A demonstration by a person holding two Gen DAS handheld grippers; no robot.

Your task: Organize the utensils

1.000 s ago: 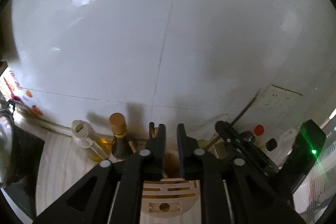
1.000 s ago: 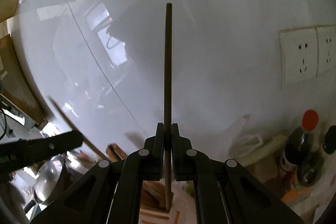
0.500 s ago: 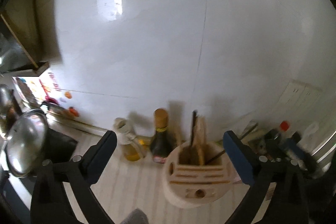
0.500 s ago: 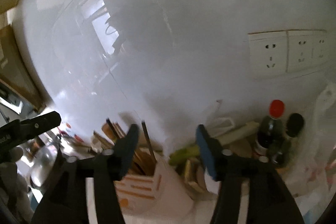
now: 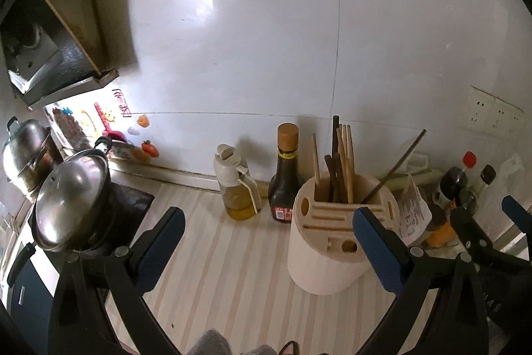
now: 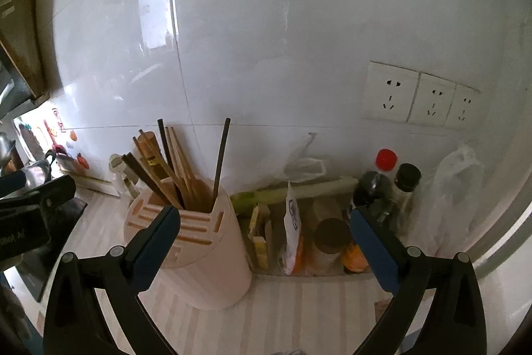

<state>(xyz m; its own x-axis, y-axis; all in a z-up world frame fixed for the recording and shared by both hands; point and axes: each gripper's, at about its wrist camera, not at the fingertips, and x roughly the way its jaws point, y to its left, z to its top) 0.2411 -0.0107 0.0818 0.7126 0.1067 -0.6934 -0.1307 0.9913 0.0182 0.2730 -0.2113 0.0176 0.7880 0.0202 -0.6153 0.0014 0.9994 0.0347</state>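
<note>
A pale round utensil holder (image 5: 327, 255) stands on the striped counter; it also shows in the right wrist view (image 6: 199, 252). Several wooden and dark chopsticks (image 5: 342, 165) stand in its well. One dark chopstick (image 6: 221, 155) stands apart at the well's right side and leans out to the right in the left wrist view (image 5: 395, 168). My left gripper (image 5: 266, 245) is open and empty, in front of the holder. My right gripper (image 6: 262, 242) is open and empty, in front of the holder and to its right.
An oil bottle (image 5: 237, 185) and a dark sauce bottle (image 5: 284, 182) stand against the tiled wall left of the holder. Steel pots (image 5: 71, 188) sit on the stove at far left. Bottles (image 6: 385, 185), packets and a jar (image 6: 332, 242) crowd the right corner below wall sockets (image 6: 419, 98).
Both grippers opened and drew back from the holder. The right gripper let go of the dark chopstick, which now stands in the holder.
</note>
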